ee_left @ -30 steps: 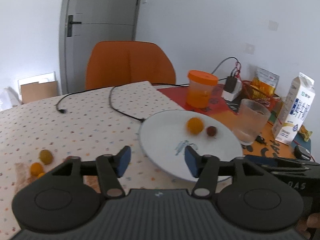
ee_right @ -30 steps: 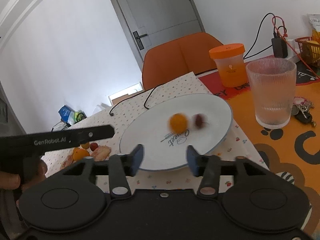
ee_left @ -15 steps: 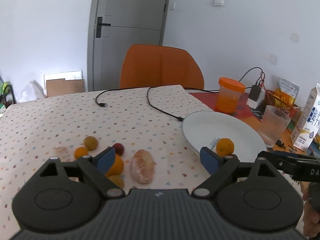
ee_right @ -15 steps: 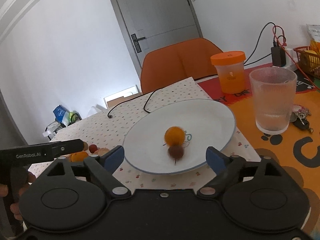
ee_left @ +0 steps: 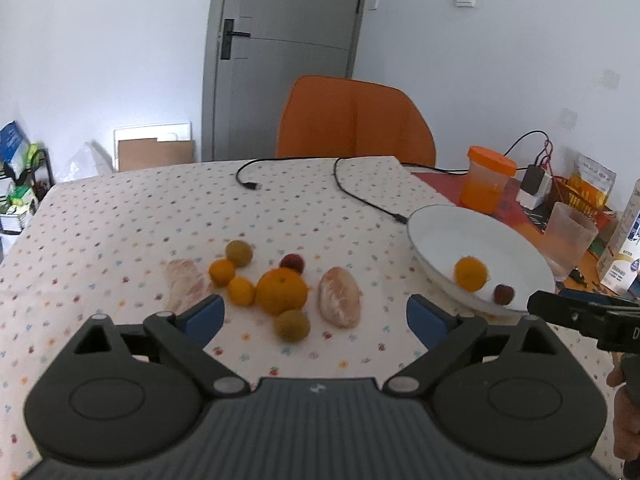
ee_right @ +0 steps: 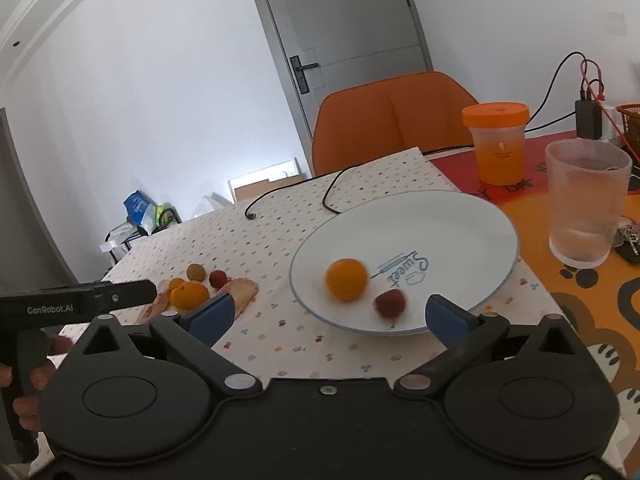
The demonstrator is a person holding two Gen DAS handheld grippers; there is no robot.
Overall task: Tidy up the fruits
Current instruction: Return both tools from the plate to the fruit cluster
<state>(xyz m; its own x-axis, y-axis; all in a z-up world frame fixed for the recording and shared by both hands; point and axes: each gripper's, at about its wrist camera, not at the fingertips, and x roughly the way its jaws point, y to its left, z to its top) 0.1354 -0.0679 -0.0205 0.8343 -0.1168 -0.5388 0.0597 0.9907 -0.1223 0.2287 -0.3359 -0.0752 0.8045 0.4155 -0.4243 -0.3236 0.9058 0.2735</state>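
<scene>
Left gripper: jaws opening wide, nothing gripped; fruit pile lies on the cloth beyond them.
Right gripper: jaws opening wide, nothing gripped.
Plate: holds an orange and, at its 4 o'clock, a red fruit.
Pile: big orange, green fruit at its 6 o'clock.
Glass: 3 o'clock of plate.

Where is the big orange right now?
In the left wrist view the big orange sits on the dotted tablecloth among the loose fruit, left of the white plate, with a small green fruit touching its near side.
</scene>
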